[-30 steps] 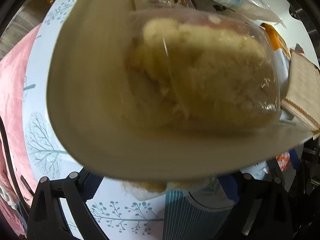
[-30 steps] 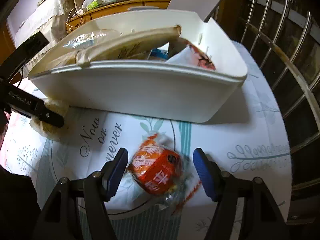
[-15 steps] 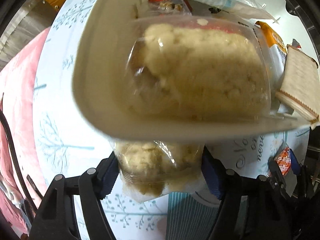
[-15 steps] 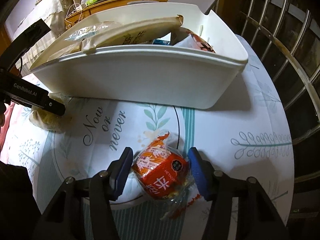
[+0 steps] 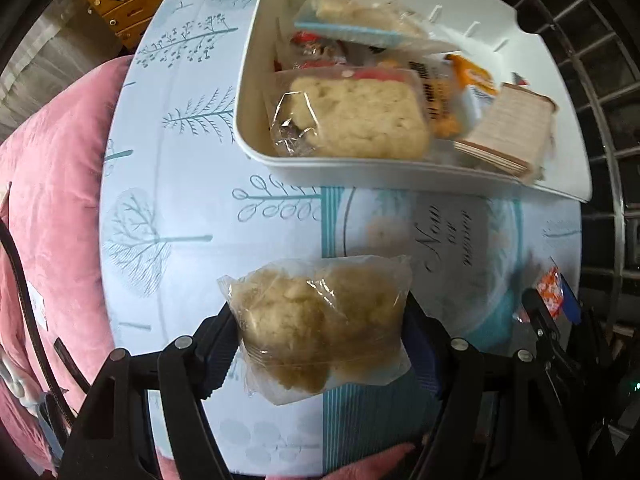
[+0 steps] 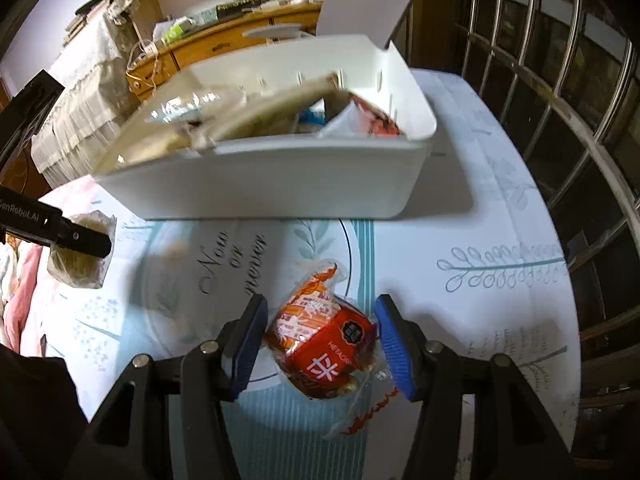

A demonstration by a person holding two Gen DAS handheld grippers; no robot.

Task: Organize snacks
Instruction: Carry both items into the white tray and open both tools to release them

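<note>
left hand-held gripper (image 5: 320, 332) clamps a slippery wrapped cake (image 5: 320, 320); right hand-held gripper (image 6: 320, 340) straddles the red snack (image 6: 324, 344), contact unclear. either could slip short of the bin (image 6: 260, 180).

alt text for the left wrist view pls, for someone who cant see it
The left gripper grips a clear-wrapped pale crumbly cake between its blue-padded fingers, above a light tablecloth printed with blue trees. Beyond it stands a white bin holding a similar wrapped cake and other snack packets; the right gripper with an orange packet shows at right.
</note>
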